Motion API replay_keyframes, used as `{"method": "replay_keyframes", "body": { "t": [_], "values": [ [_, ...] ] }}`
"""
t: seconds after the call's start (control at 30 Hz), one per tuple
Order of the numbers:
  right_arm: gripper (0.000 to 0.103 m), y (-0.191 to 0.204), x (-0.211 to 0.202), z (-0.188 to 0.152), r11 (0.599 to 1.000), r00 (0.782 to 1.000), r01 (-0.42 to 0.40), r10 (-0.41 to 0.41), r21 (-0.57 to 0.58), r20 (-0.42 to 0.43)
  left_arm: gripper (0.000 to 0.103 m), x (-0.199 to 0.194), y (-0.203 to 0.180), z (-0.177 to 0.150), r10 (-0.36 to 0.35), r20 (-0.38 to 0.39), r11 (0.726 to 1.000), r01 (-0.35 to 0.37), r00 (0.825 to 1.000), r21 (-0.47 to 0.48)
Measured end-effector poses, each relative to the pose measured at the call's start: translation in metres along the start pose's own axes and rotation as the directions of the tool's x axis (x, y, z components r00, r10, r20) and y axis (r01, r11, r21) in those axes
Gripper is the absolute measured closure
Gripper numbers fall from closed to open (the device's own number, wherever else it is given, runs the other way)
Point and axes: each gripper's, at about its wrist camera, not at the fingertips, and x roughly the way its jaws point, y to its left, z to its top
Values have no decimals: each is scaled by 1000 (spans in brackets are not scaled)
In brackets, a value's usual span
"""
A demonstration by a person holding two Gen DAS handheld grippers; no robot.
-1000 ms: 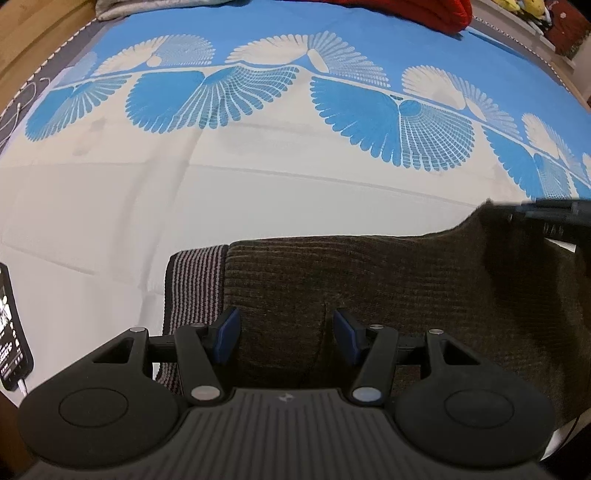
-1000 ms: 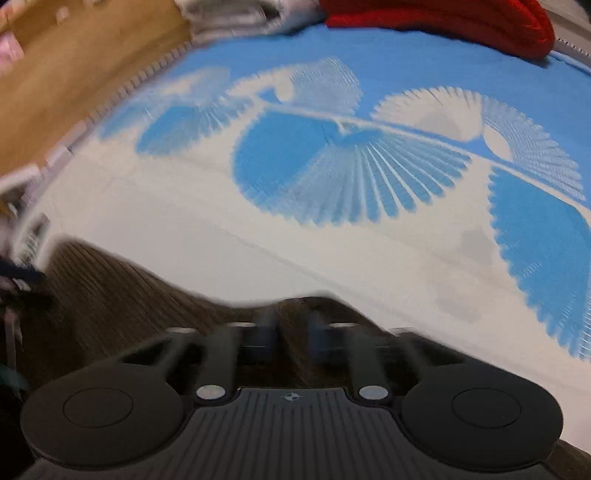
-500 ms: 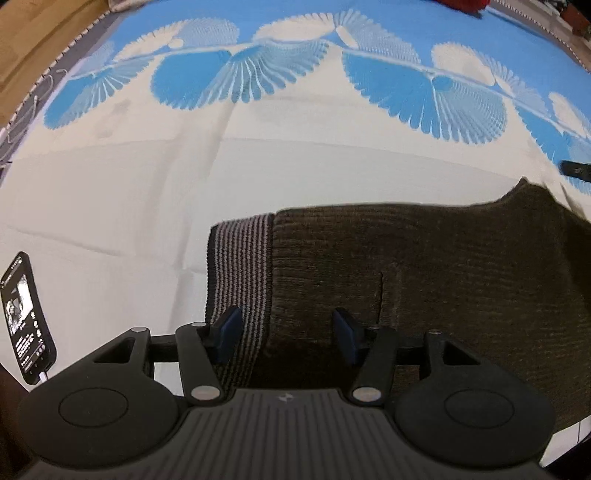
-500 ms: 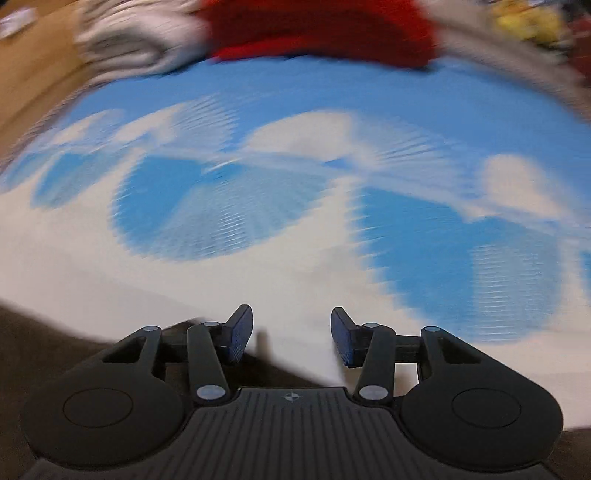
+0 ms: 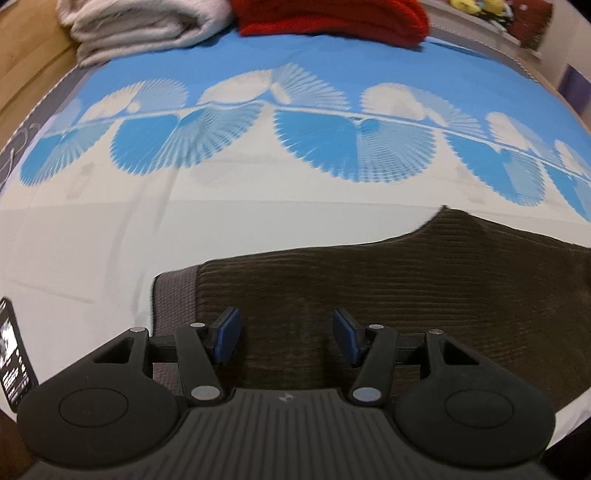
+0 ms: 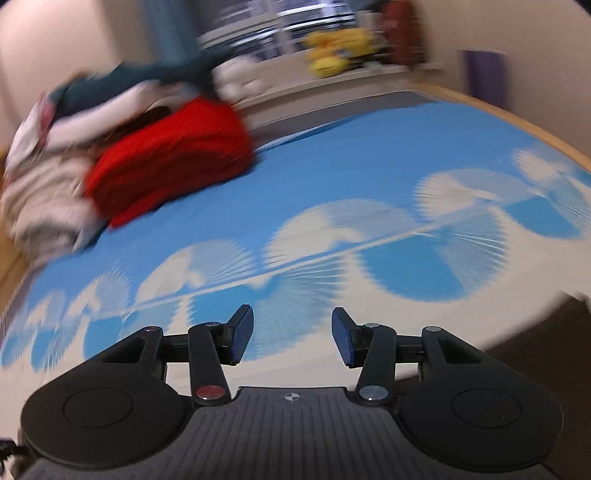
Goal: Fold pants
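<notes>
The dark brown ribbed pants lie folded flat on the blue-and-white bedspread, with a striped grey waistband at their left end. My left gripper is open and empty, hovering over the pants near the waistband. My right gripper is open and empty, lifted above the bedspread; only a corner of the pants shows at the right of that blurred view.
A phone lies at the left bed edge. A folded red garment and a folded white blanket sit at the far end of the bed. In the right wrist view the red garment and a clothes pile lie far left.
The right gripper opened, released the pants and swung up and away, tilting toward the room. The left gripper stayed open and tilted up, so the far bed end shows.
</notes>
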Motion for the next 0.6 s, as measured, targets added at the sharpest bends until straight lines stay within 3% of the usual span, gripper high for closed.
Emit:
{"method": "replay_keyframes", "body": {
  "t": [0.1,0.27,0.33,0.47,0.6],
  "values": [
    [54,-69,-37,-5,990,996,73,-79,117,42,42,-5,-14,0,-15,26,999,14,1000,47],
    [54,-187,-84,-25,924,971,203,-232,323,55,41,-12,-23,1,-16,60,995,10,998,95],
    [53,-230,-93,-39,872,958,252,-285,419,17,41,-14,-23,1,-15,66,995,9,998,95],
    [52,-291,-97,-69,756,951,286,-297,589,-82,41,-12,-24,5,-6,66,997,1,998,80],
    [50,-316,-73,-89,683,925,378,-298,626,-234,41,-7,-32,10,5,53,997,-9,999,82]
  ]
}}
